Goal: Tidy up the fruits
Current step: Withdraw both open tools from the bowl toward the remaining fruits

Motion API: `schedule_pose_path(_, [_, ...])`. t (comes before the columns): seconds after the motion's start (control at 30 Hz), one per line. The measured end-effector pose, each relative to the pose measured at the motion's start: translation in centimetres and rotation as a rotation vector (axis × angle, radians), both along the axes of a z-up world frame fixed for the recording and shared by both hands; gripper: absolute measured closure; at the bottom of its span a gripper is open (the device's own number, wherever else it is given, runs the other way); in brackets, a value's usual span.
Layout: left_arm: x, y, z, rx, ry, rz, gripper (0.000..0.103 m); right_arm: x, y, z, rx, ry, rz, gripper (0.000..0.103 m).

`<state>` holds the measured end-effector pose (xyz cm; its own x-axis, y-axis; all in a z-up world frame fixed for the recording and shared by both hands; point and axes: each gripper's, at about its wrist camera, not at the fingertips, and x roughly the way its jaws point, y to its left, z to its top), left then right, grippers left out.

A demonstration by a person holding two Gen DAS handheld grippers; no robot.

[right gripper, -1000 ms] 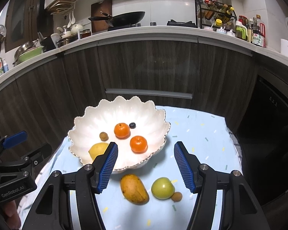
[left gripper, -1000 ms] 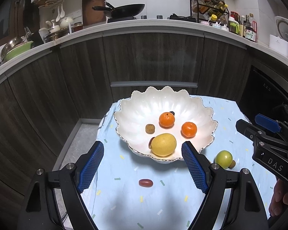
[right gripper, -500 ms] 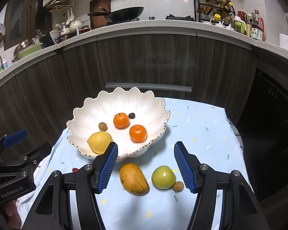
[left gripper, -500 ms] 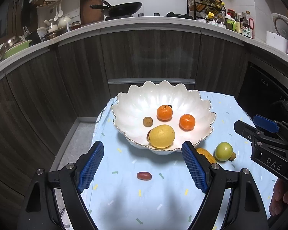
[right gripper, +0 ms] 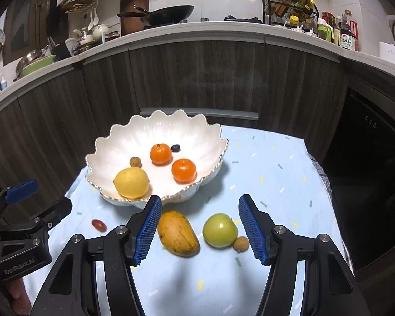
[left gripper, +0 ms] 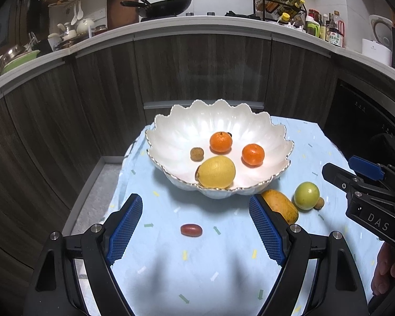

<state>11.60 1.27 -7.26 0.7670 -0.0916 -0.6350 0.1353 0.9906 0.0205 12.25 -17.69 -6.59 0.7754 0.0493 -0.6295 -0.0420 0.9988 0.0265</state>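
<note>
Lying farthest left on the pale blue cloth (right gripper: 271, 173) is a small red date-like fruit (right gripper: 99, 225), light, smooth and apt to roll, best pinched across its short middle; the left gripper (left gripper: 194, 227) hangs over it with fingers wide apart and nothing between them; behind it the scalloped white bowl (right gripper: 113, 142), probably ceramic and chip-prone at its thin rim, already holds a lemon (right gripper: 131, 183), a small brown fruit (right gripper: 135, 162), two mandarins (right gripper: 160, 153) and a dark berry (right gripper: 175, 147); further right, just in front of the bowl, lies the mango (right gripper: 178, 233), the heaviest loose piece by my judgement, with a yielding skin that bruises under a hard squeeze, so a hold across its broad middle seems safest; beside it sits a green round fruit (right gripper: 220, 229), firm and slick, to be taken at its widest girth, with a tiny tan fruit (right gripper: 241, 243) touching its right side; the right gripper (right gripper: 200, 226) hovers above these three, fingers apart and empty; readable writing is sparse: "GenRobot.AI" on the left tool's body, "DAS" on the right tool's body, and bottle labels on the counter (right gripper: 223, 30) too small to read.
</note>
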Motion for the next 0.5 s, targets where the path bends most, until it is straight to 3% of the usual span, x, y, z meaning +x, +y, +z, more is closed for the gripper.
schedule_pose_path(0.5, [-0.3,-0.1,-3.0,0.025,-0.004,0.006,0.02,-0.3,0.0,-2.9,-0.012,0.031,0.009,0.041])
